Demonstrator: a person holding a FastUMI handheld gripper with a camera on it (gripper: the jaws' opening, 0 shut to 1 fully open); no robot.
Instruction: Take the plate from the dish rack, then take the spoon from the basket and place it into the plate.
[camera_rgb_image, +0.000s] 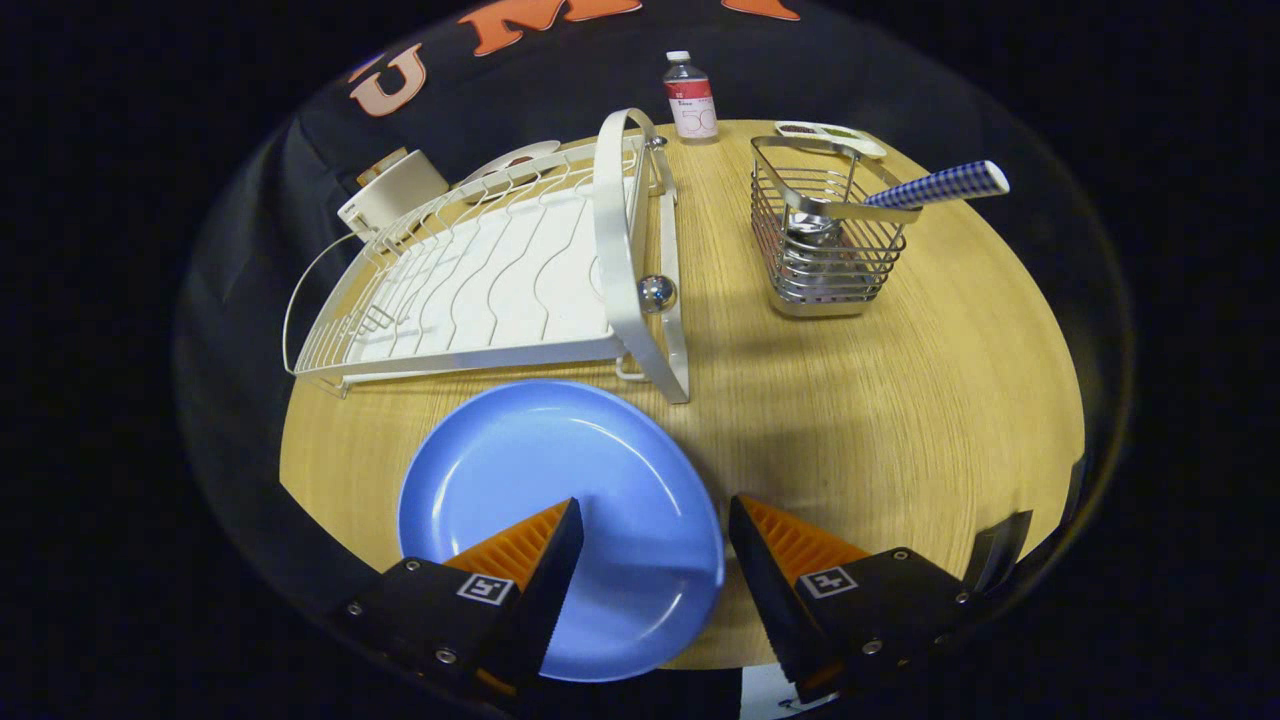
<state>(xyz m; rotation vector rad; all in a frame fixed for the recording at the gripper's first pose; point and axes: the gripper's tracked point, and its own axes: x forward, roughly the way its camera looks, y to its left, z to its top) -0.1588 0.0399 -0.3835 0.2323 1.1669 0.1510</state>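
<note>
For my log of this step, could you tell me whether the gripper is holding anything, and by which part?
Nothing is held. The gripper is open above the blue plate, which lies flat on the table.

The plate lies flat on the table, under the spread fingers of the gripper. Just behind it stands the dish rack. Right of the rack, the basket holds the spoon; a bottle stands behind.

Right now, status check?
Gripper open above plate. Plate flat on table, out of rack. Spoon in basket, path clear.
</note>
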